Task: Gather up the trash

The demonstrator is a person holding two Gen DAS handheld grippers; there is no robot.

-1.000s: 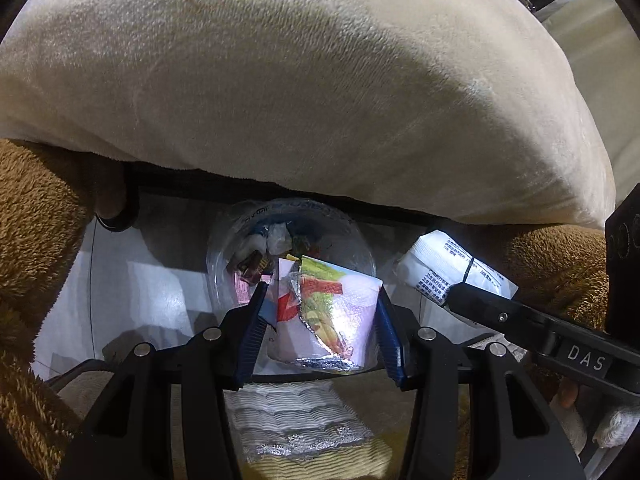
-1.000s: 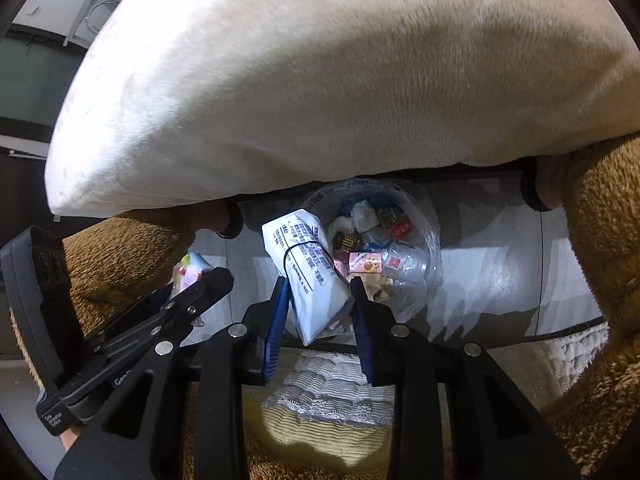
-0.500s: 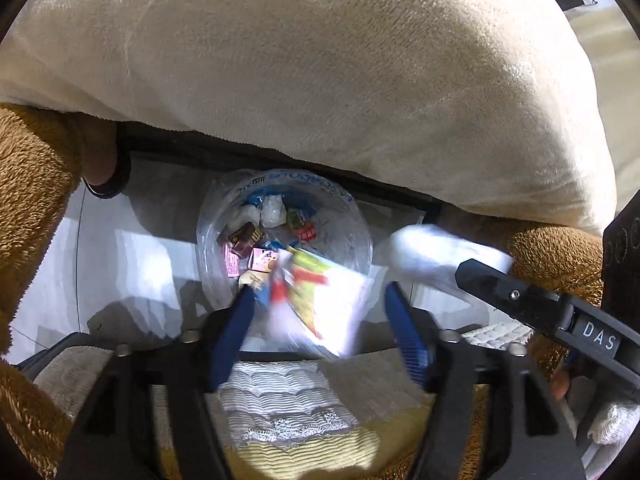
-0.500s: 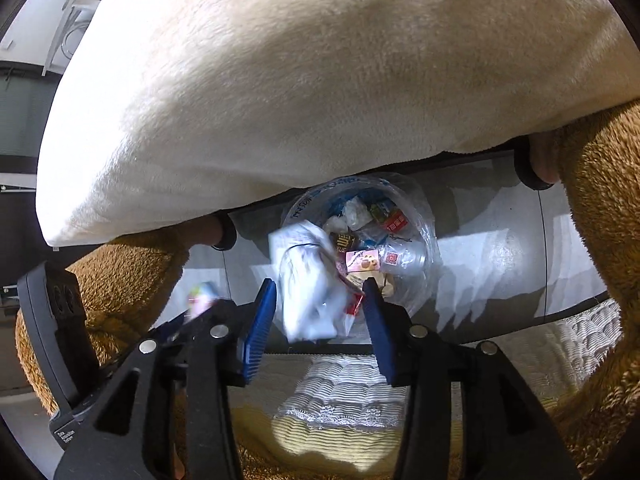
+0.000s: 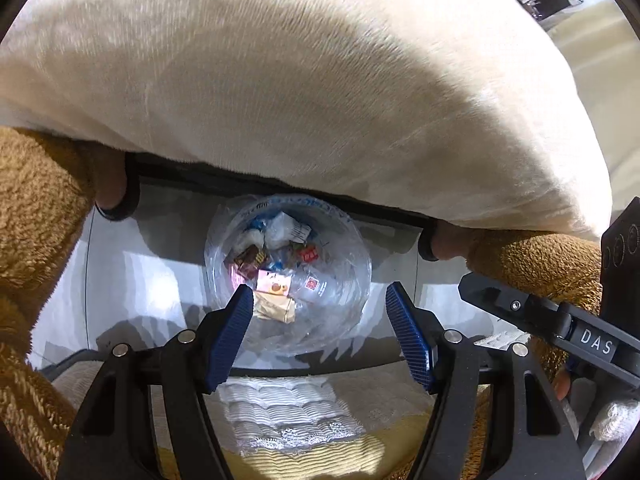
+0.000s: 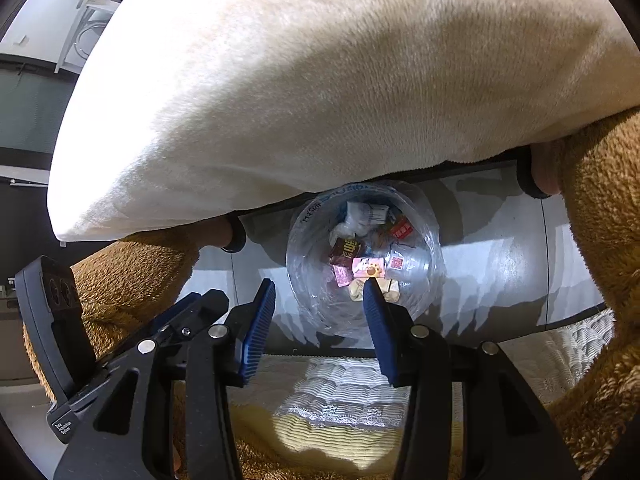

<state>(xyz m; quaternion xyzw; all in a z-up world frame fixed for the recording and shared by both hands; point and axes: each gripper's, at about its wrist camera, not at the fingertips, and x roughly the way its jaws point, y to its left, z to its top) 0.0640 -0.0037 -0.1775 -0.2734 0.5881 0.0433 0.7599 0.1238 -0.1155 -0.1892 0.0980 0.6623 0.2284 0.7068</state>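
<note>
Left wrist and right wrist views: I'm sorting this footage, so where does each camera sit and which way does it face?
Left wrist view: on the left gripper, looking down along its open blue-padded fingers into the clear plastic trash bin; the right gripper's black body crosses its right edge.
Right wrist view: on the right gripper, open, facing down at the same bin; the left gripper shows at lower left.
Shared: the bin of wrappers, the big cream plush belly and the brown plush legs.
</note>
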